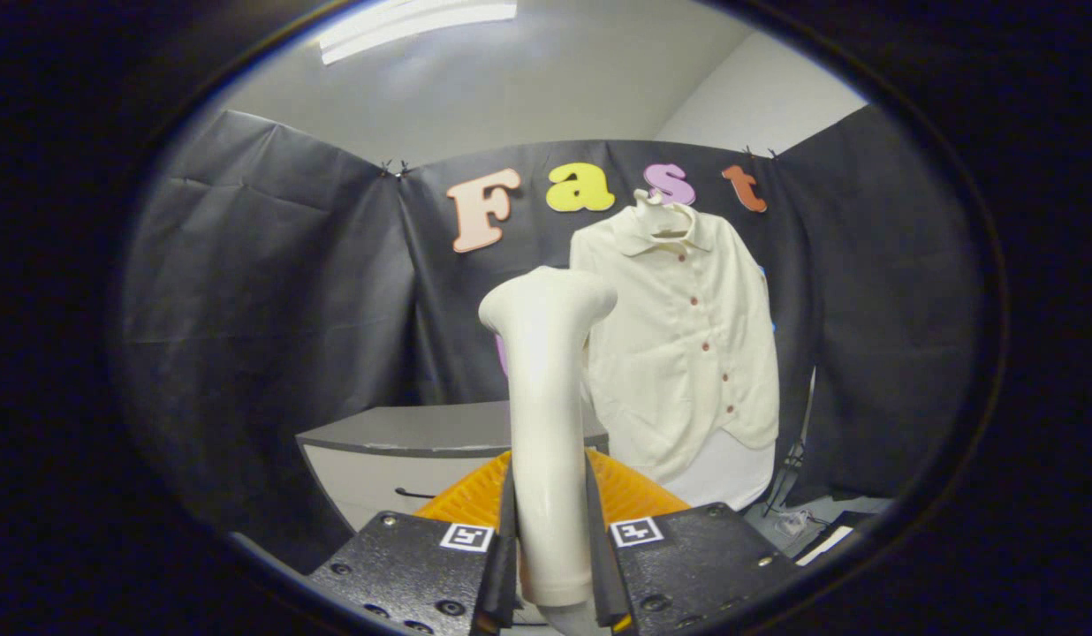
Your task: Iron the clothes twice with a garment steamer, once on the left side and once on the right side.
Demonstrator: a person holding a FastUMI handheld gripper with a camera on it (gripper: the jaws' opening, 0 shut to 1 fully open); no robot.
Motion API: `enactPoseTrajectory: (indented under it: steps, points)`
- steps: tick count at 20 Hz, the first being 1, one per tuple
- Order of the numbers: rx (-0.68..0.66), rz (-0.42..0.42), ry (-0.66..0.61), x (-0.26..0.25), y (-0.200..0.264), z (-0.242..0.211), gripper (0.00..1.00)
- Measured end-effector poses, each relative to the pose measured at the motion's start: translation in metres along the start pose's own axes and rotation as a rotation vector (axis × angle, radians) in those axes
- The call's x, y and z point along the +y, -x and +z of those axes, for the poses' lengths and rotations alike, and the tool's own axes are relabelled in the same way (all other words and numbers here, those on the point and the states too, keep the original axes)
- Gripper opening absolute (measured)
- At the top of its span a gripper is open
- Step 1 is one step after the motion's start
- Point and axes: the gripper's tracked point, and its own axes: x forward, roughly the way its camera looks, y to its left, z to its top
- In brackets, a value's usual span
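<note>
Cream-white plastic, the steamer (546,415) is standing upright between the fingers of the gripper (551,565), both pressing its handle so the head is pointing forward. Beyond it a grey surface (405,433) is sitting. Farther off, the shirt (687,344) is hanging on a hanger against the booth's wall, apart from the steamer, flat for ironing.

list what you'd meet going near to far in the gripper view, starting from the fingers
gripper with both fingers pressed on the garment steamer handle → grey table beyond the fingers → cream shirt on a hanger against the booth wall
</note>
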Motion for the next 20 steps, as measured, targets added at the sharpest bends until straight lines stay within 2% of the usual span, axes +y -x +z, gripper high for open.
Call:
enactPoseTrajectory:
  steps: [5,8,20]
  points:
    - [-0.09,0.026,0.115,0.046,0.02,0.04,0.34]
    - [-0.098,0.046,0.11,0.063,0.03,0.045,0.34]
    - [-0.113,0.008,0.127,0.053,0.035,0.05,0.34]
